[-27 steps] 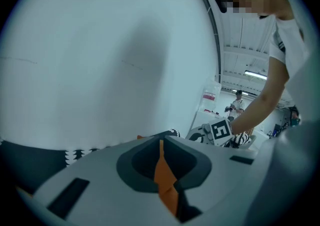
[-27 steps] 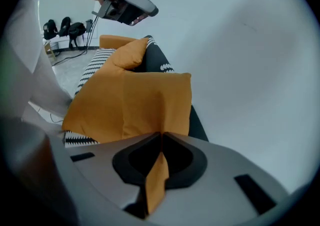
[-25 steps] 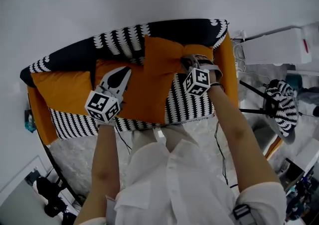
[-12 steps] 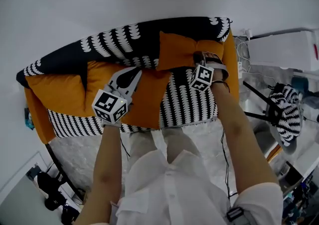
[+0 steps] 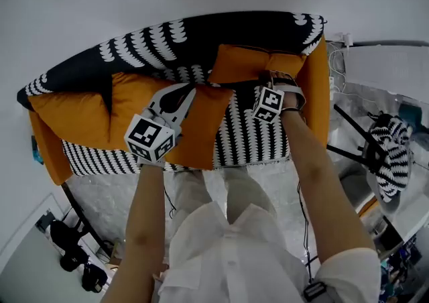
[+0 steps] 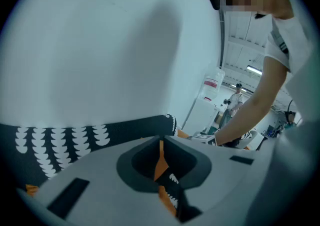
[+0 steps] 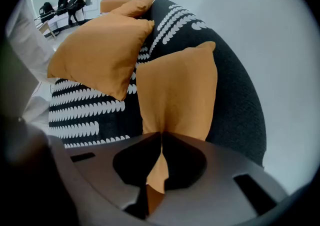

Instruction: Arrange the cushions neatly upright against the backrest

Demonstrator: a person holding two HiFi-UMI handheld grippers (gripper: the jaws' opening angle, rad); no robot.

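Cushion (image 5: 204, 127) pinched in left claw (image 6: 161, 142), second cushion (image 7: 177, 90) in right claw (image 7: 161, 139)

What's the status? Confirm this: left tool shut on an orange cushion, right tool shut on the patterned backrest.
Wrong on the right tool: it is shut on another orange cushion, not the backrest; the right gripper view shows orange fabric pinched between its jaws. The left tool is shut on an orange cushion, as stated.

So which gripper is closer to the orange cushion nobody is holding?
Left. The left gripper grips the middle cushion right beside that loose cushion; the right gripper holds the third cushion farther along the sofa.
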